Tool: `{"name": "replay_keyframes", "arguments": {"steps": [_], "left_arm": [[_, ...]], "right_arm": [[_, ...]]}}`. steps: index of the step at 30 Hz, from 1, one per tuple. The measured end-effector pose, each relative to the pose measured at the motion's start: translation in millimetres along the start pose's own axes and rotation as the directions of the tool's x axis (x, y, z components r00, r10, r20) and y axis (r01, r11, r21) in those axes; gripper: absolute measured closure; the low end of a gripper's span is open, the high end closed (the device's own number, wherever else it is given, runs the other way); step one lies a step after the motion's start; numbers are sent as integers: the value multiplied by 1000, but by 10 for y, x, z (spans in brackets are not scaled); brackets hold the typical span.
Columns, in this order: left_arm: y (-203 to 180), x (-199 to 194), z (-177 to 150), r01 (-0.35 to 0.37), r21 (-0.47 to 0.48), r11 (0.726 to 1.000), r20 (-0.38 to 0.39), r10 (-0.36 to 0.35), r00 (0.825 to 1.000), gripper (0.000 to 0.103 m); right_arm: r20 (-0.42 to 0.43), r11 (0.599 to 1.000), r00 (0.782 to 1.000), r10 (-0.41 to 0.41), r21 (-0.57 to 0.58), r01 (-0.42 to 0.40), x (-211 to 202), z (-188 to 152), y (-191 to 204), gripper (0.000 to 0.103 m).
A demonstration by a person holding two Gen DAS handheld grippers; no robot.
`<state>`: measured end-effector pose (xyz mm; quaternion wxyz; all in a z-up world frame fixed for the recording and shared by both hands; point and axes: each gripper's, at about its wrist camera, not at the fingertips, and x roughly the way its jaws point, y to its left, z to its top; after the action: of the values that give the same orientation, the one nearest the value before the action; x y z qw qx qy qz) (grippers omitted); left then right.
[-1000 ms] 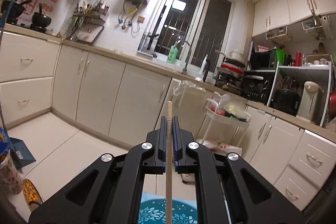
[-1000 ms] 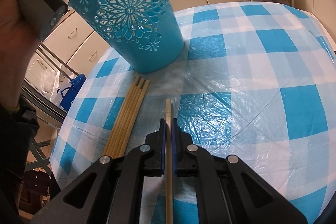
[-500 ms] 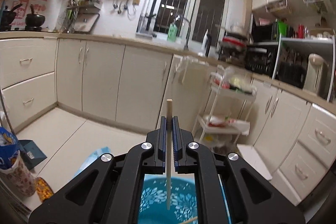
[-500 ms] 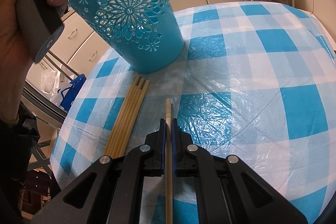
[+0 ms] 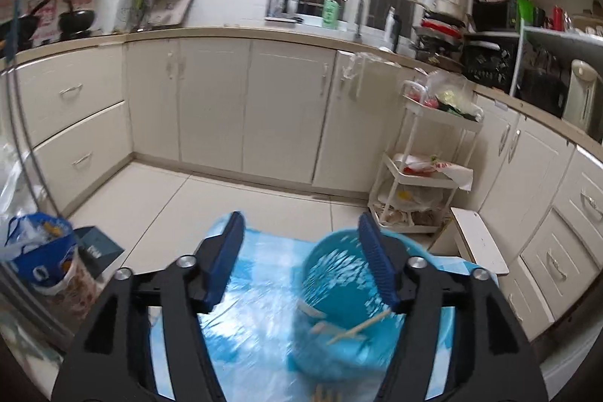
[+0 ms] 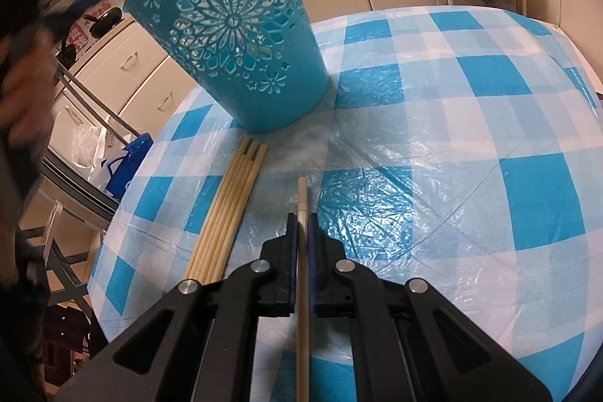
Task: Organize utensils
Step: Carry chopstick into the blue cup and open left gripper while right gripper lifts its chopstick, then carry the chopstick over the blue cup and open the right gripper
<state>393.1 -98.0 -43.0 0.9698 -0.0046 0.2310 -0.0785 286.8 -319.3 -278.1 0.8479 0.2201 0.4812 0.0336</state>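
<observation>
One round table under a blue-checked plastic cover (image 6: 471, 100) carries everything here, and its rim curves away on all sides, with kitchen floor beyond. On it stands the teal cut-out bucket (image 6: 241, 55), upright and wide-mouthed; the left wrist view shows a few chopsticks already lying inside it (image 5: 354, 324). The left gripper (image 5: 301, 262) hangs above that mouth with its jaws spread wide and nothing between them. Just beside the bucket's base, a bundle of loose chopsticks (image 6: 230, 210) lies flat on the cover. The right gripper (image 6: 301, 225) is clamped on a single chopstick (image 6: 302, 251), gripped some way behind its tip. These sticks look light, stiff and smooth, so a mid-length pinch should stop pivoting or slipping. The checked cover to the right is bare, leaving swing room; the bucket likely tips easily if nudged.
</observation>
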Motion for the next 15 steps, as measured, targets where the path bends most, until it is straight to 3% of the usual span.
{"name": "replay_keyframes", "arguments": {"steps": [2, 7, 15], "left_arm": [[163, -173, -102, -20, -25, 999, 10, 20, 1000, 29], [614, -528, -507, -71, -83, 994, -11, 70, 997, 24], [1128, -498, -1221, -105, -191, 976, -167, 73, 983, 23]], "right_arm": [[27, 1000, 1000, 14, 9, -14, -51, 5, -22, 97], [104, 999, 994, 43, 26, -46, -220, 3, -41, 97], [262, 993, 959, 105, 32, -117, -766, 215, 134, 97]]}}
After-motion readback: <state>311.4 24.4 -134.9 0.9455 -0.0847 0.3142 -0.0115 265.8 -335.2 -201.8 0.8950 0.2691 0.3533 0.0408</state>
